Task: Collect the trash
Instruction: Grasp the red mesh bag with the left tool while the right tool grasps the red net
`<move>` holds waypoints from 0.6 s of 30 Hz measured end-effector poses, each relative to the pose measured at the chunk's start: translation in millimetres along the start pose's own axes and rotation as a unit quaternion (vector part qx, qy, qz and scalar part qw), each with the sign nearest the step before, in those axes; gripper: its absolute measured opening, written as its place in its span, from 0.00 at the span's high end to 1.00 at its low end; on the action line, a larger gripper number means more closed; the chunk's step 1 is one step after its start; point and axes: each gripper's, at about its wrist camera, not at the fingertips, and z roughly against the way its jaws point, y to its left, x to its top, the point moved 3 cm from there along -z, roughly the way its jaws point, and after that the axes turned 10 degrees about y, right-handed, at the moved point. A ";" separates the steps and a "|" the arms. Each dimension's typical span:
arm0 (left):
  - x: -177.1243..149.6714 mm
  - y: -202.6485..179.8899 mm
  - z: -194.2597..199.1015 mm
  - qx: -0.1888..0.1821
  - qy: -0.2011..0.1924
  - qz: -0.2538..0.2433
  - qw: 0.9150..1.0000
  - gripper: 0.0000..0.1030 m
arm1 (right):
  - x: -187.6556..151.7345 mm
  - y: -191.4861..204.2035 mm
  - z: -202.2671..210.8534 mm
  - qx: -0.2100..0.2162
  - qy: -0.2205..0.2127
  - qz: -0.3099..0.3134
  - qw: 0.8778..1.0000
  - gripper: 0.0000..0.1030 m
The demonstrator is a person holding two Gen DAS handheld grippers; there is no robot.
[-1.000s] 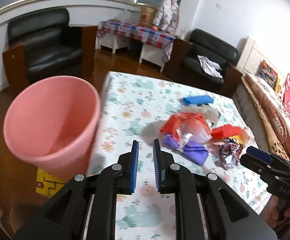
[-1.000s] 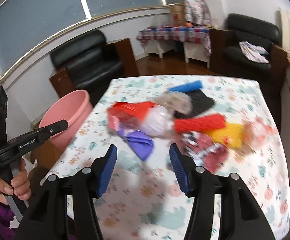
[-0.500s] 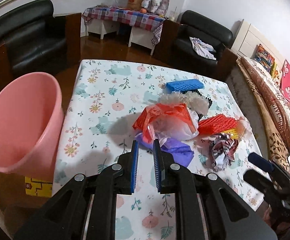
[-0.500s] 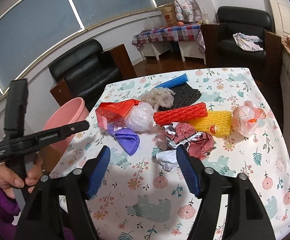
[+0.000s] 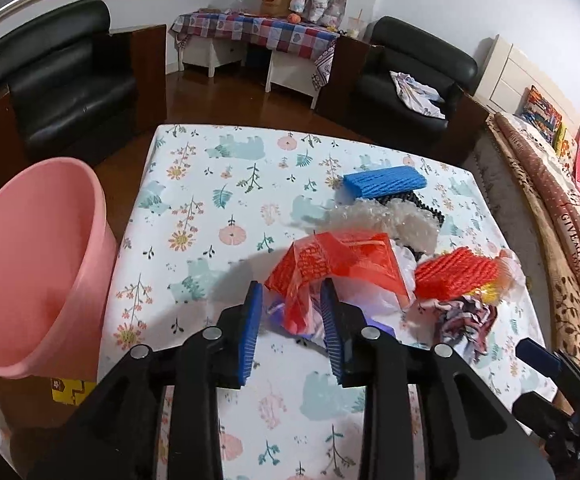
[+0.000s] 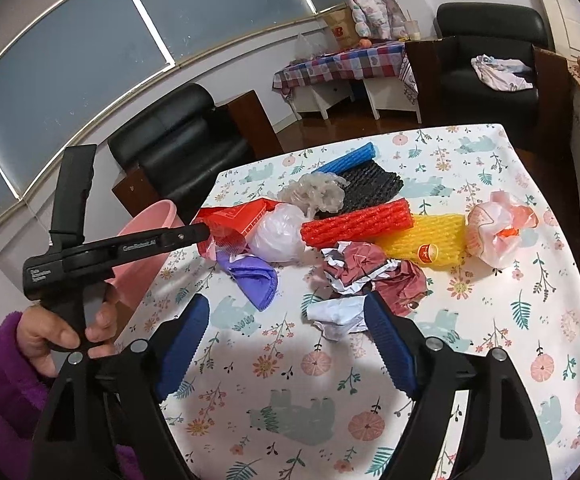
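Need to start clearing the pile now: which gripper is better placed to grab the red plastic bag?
Left. The left gripper is open with the red plastic bag between its fingers, beside the pink bin. The right gripper hovers open near crumpled paper.

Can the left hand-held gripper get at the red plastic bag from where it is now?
Probably yes. The left hand-held gripper is open with the hanging edge of the red plastic bag already between its fingers, and nothing lies over that edge. The purple wrapper sits just beneath.

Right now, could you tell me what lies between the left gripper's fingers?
In the left wrist view, the near edge of the red plastic bag hangs between the open left gripper's fingers; purple wrapper shows just beyond.
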 end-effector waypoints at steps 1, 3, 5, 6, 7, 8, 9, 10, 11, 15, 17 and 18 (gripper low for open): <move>0.6 -0.3 -1.2 0.002 -0.004 0.000 1.000 0.71 | 0.3 -1.4 -0.2 -0.001 0.000 -0.002 1.000 0.24; 1.1 0.0 -3.3 0.005 -0.010 0.002 1.000 0.71 | 0.6 -2.7 -0.5 -0.004 0.001 -0.004 1.000 0.24; 1.3 1.5 -3.9 0.008 -0.016 0.007 1.000 0.75 | 0.6 -4.0 -0.9 -0.004 0.003 -0.005 1.000 0.24; 1.4 3.2 -4.2 0.008 -0.018 0.011 1.000 0.87 | 0.3 -3.8 -0.7 -0.005 0.003 -0.004 1.000 0.24; 1.4 5.3 -3.9 0.009 -0.020 0.016 1.000 0.95 | 0.1 -4.2 -0.4 -0.006 0.002 -0.003 1.000 0.24; 1.2 7.2 -2.4 0.009 -0.024 0.019 0.999 0.98 | 0.0 -4.5 0.1 -0.008 0.002 -0.003 1.000 0.24; 0.8 8.7 -0.1 0.010 -0.030 0.021 0.999 0.99 | 0.0 -5.5 0.3 -0.009 0.002 -0.004 1.000 0.24; 0.1 8.6 1.9 0.010 -0.034 0.021 0.999 1.00 | -0.1 -7.5 0.0 -0.011 0.005 -0.007 1.000 0.24; -0.5 9.5 5.1 0.011 -0.040 0.021 0.999 1.00 | 0.0 -9.4 -0.6 -0.013 0.007 -0.011 1.000 0.24; -5.2 13.5 19.3 0.012 -0.055 0.021 0.998 1.00 | -0.8 -28.1 -2.0 -0.019 0.016 -0.044 0.999 0.38; -8.4 15.9 26.4 0.011 -0.059 0.023 0.998 1.00 | -1.0 -36.7 -2.3 -0.022 0.018 -0.056 0.998 0.42; -10.0 16.5 29.4 0.010 -0.061 0.024 0.998 1.00 | -0.9 -41.2 -1.7 -0.027 0.018 -0.059 0.998 0.44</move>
